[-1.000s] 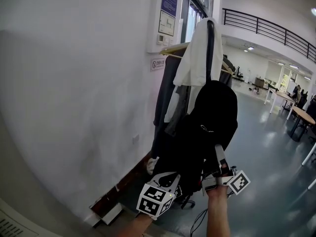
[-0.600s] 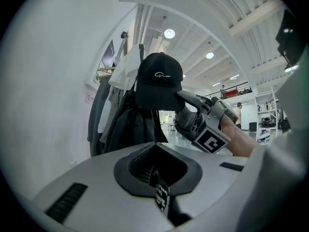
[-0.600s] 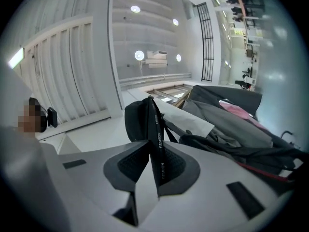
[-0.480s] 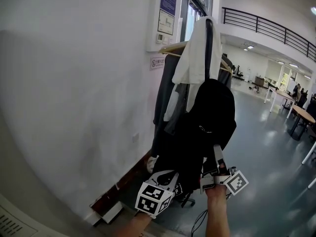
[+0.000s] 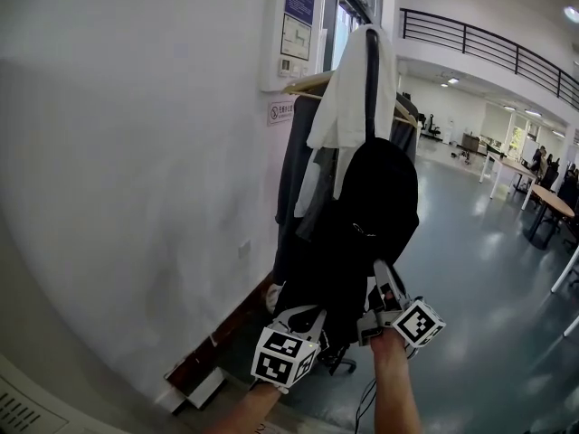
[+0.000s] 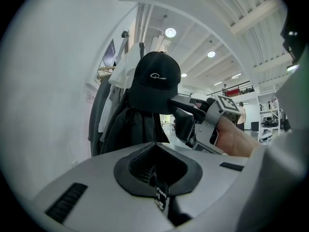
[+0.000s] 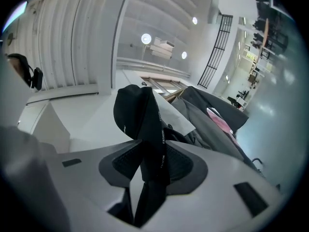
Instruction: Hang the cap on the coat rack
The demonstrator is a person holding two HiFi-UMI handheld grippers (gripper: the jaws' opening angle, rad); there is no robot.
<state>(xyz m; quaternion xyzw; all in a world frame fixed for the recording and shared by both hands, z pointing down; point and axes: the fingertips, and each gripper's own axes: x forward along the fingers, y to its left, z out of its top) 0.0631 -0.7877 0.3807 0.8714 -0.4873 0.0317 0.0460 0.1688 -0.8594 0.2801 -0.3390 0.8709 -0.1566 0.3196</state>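
The black cap (image 5: 380, 188) hangs against the dark clothes on the coat rack (image 5: 369, 70), below a white garment (image 5: 348, 107). My right gripper (image 5: 381, 277) points up at the cap's lower edge. Its jaws are opening, and a black printed strap (image 7: 160, 144) of the cap (image 7: 137, 112) runs loosely between them. In the left gripper view the cap (image 6: 154, 81) shows its front logo, with the right gripper (image 6: 186, 108) under its brim. My left gripper (image 5: 315, 315) sits lower left against the dark clothes, shut on a black strap end (image 6: 160, 199).
A white wall (image 5: 136, 197) with a notice board (image 5: 294, 25) stands close on the left. Grey and dark coats (image 5: 303, 170) fill the rack. Desks (image 5: 552, 211) and a balcony railing (image 5: 488, 48) lie far off to the right, across a shiny floor (image 5: 479, 333).
Both grippers have shifted a little to the left below the cap. The right gripper's cube has turned and sits lower. The cap stays against the rack.
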